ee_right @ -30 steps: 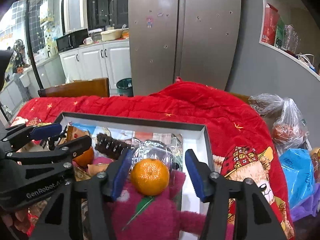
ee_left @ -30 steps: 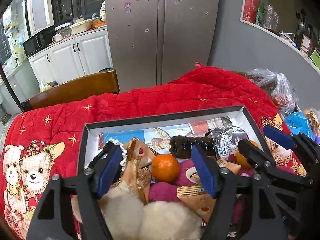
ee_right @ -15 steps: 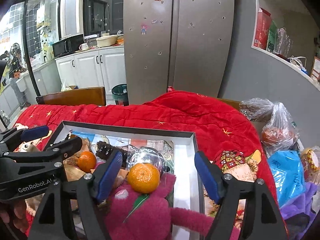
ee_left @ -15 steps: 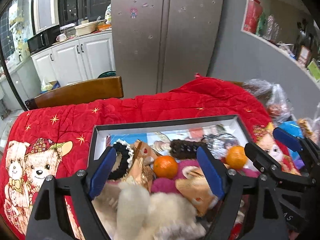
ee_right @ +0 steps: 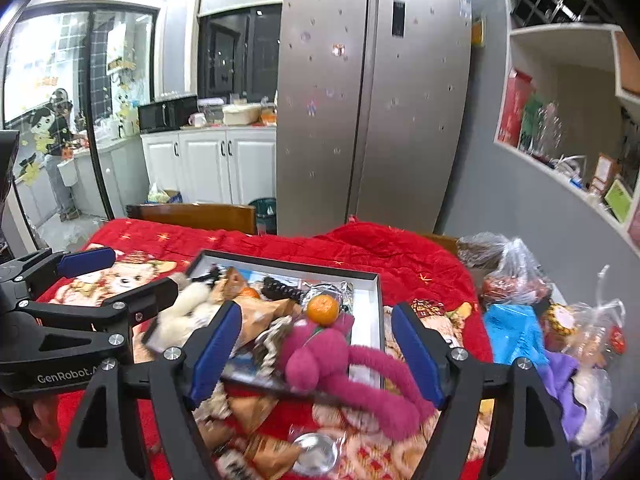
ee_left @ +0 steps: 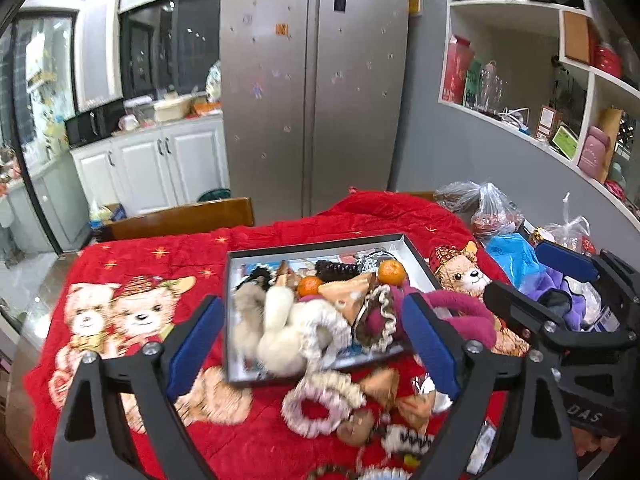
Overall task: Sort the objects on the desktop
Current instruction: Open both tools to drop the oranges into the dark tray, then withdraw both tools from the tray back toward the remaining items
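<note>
I have pulled both tools up and back from the tray (ee_left: pixel 416 254). My left gripper (ee_left: pixel 312 344) and right gripper (ee_right: pixel 316 350) have just been opening and hold nothing. The two oranges (ee_left: pixel 391 272) lie inside the tray; scrunchies (ee_left: pixel 316 408) wait just before it, unsorted.

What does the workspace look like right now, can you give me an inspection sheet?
Surface: red bear-print blanket covering the table.
Job's things: shallow box piled with two oranges, cream plush, magenta plush; scrunchies and snack packets in front of the box.
Clutter: plastic bags on the right.
Grippers: left gripper and right gripper open, nothing between the jaws, which have just been opening.
Cables: white cord on the wall shelf.
Surroundings: fridge, white cabinets, wooden chair.
</note>
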